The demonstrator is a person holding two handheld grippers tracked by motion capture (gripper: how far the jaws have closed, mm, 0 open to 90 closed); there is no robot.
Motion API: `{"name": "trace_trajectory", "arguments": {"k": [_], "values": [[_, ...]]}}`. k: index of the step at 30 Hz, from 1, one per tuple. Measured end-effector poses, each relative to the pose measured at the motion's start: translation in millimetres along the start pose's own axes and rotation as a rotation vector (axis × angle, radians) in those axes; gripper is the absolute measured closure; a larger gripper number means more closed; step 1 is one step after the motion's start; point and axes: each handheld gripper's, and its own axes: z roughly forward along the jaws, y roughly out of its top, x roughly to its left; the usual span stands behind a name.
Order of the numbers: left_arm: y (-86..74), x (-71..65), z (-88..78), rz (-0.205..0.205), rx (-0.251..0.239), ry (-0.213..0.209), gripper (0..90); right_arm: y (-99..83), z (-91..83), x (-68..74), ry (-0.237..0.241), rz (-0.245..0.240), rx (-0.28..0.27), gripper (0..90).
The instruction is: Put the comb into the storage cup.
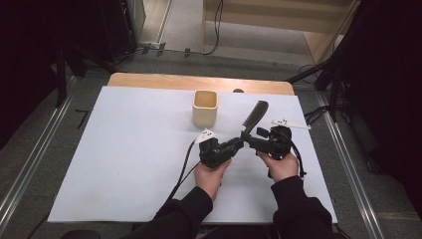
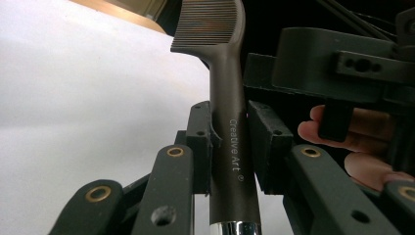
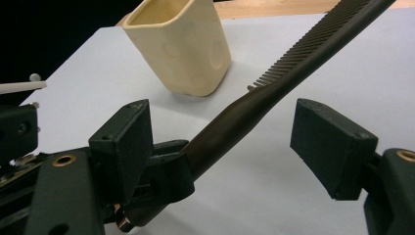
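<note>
A white table sheet [image 1: 124,149] fills the scene, a cream cup [image 1: 205,107] at its far side. Right of the cup, a stiff, light, likely slick dark comb [image 1: 255,115] slants up; its handle is the place to grip. The left gripper [image 1: 238,143] clamps that handle. The right gripper [image 1: 251,142] stands wide around it, apparently not touching.

Cream square cup [image 1: 205,107], upright, open-topped, on white sheet [image 1: 129,149] covering wooden bench [image 1: 149,79]; cables [image 1: 217,25] on floor beyond.
</note>
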Motion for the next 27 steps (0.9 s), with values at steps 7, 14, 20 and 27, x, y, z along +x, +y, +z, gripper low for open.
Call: {"name": "trace_trajectory", "arguments": {"k": [7, 14, 20, 27], "values": [[1.1, -1.3, -1.3, -0.003, -0.016, -0.003, 72.5, 4.3, 7.0, -2.6, -0.008, 0.045, 0.014, 27.4], [0.5, -2.2, -0.8, 0.004, -0.022, -0.001, 72.5, 5.4, 16.1, -3.8, -0.006, 0.051, 0.034, 28.2], [-0.6, -3.3, -0.4, 0.008, -0.019, 0.002, 72.5, 7.2, 22.8, -4.5, -0.001, 0.088, 0.054, 33.2], [-2.3, -4.0, 0.7, 0.021, -0.02, 0.009, 72.5, 9.6, 28.0, -4.5, 0.002, 0.144, 0.085, 41.9]]}}
